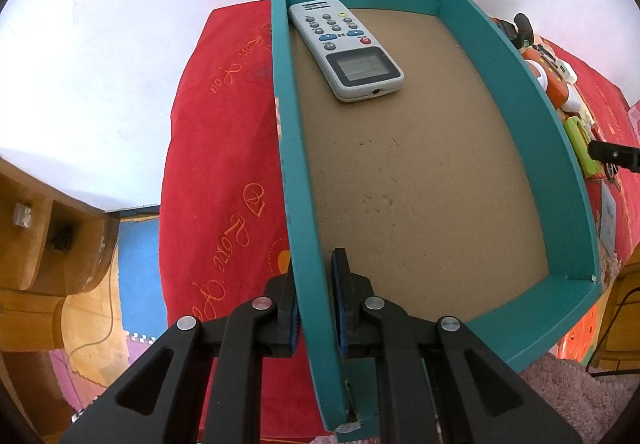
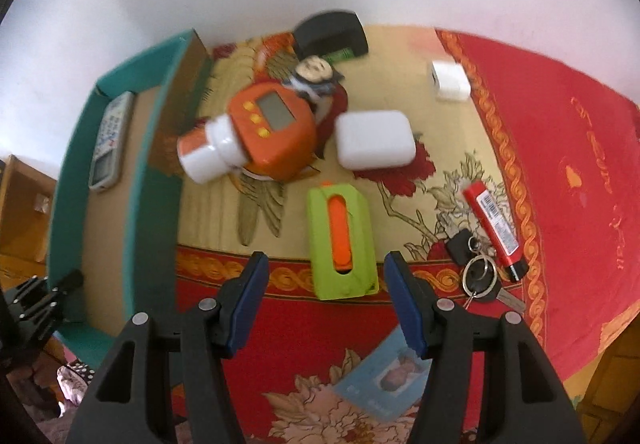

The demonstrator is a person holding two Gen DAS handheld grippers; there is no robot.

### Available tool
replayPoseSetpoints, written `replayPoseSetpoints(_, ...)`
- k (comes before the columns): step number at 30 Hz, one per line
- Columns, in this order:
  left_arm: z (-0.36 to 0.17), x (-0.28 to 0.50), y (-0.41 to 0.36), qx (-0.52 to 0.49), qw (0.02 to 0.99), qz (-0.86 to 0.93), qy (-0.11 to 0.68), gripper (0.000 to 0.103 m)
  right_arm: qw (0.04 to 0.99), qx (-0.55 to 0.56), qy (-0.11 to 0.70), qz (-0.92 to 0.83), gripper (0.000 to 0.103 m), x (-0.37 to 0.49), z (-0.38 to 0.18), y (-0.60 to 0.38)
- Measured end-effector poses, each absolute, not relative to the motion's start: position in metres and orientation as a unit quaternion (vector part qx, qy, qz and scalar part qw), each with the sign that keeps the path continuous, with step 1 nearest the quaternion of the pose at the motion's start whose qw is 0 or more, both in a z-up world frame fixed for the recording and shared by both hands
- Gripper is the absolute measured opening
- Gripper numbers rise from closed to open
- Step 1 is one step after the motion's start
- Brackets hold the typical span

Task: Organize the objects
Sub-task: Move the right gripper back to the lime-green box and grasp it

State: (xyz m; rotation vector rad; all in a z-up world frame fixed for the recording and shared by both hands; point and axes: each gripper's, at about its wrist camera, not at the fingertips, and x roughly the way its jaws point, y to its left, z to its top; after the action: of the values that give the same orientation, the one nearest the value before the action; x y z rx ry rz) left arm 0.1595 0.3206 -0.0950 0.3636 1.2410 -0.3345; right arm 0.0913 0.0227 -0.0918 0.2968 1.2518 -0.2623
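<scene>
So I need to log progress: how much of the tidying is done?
Done: only the remote lies in the teal box. In hand: the left gripper clamps the box wall; the right gripper is open above the green case. Left: keys, lighter and the rest.

Left gripper (image 1: 314,308) fingers clamped on teal box (image 1: 560,148) wall, remote control (image 1: 346,50) inside, red blanket (image 1: 224,148) beneath

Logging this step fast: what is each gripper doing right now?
Left gripper: closed on the teal box wall.
Right gripper: open, holding nothing, above the green case.
</scene>
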Motion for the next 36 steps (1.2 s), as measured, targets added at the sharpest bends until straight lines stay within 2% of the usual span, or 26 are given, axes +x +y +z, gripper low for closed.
replayPoseSetpoints(17,-0.094,0.160,0.320,0.169,0.785,-0.153,0.576,0.014,0.779,0.156,0.593,-0.132,0.060,0.098,-0.122,0.015)
replayPoseSetpoints(21,-0.094,0.160,0.321,0.168,0.785,-0.153,0.577,0.014,0.781,0.138,0.593,-0.139,0.044,0.102,-0.124,0.014)
replayPoseSetpoints(23,-0.094,0.160,0.321,0.168,0.785,-0.152,0.577,0.014,0.782,0.139,0.591,-0.141,0.041,0.101,-0.124,0.012)
replayPoseSetpoints(36,-0.094,0.160,0.321,0.169,0.786,-0.153,0.575,0.014,0.785,0.141,0.588,-0.131,0.041,0.091,-0.121,0.010)
